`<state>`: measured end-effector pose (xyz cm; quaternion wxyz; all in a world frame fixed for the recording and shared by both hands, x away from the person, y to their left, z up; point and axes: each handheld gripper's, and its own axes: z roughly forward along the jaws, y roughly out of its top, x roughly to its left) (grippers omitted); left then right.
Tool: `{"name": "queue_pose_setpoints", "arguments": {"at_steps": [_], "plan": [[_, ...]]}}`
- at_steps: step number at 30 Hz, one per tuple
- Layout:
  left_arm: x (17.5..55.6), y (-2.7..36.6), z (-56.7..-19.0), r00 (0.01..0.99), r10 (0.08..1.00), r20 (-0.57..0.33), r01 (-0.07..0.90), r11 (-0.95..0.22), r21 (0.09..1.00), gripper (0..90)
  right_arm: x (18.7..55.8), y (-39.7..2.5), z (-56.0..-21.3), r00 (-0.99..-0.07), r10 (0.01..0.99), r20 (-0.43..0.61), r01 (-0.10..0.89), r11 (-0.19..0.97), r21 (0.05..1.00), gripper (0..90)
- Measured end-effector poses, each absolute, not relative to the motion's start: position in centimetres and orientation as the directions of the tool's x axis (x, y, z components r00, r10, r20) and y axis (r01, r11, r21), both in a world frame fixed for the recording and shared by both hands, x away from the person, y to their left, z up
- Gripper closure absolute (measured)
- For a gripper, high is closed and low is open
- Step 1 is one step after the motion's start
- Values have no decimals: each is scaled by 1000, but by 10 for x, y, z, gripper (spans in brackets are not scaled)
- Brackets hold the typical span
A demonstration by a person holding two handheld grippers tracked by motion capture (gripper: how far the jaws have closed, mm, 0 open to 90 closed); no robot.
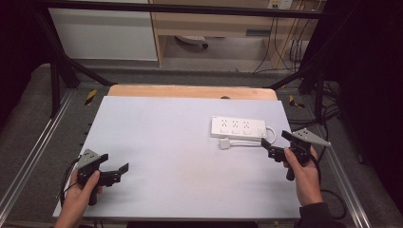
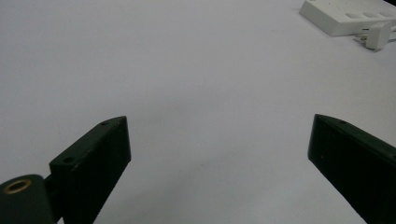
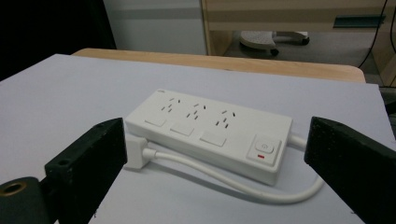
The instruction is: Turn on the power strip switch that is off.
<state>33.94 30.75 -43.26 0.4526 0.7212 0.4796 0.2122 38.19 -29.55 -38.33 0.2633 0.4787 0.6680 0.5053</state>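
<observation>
Pale grey-white table surface [image 1: 166,156] runs out from the person's side, with a wooden edge and a dim room of cables and a cabinet beyond. Nearest, the left gripper [image 1: 116,172] hovers low over bare table at the near left corner, its jaws spread wide with nothing between them. On the other side the right gripper [image 1: 272,146] is held just short of the white power strip [image 1: 238,127], jaws likewise wide apart and empty. The strip lies flat at mid-right of the table, its white plug [image 1: 226,143] resting just in front of it on a looped cord. The work in hand looks like a reach for that strip or plug; done well, the right gripper should come in level and square to whichever part it takes, jaws either side before they close. The right gripper view [image 3: 210,135] gives what the high view blurs: three socket rows, a switch with a red mark, and the cord curling beneath.
</observation>
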Motion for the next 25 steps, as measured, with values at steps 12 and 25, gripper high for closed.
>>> {"name": "queue_pose_setpoints", "arguments": {"at_steps": [12,25], "plan": [[339,307,-433,453,883,-125,499,-136,856,59,362,-294,-415,-397,906,144,423,42,905,59],[338,306,-432,455,882,-125,496,-134,858,59,359,-262,-454,-428,897,107,538,157,828,54]]}}
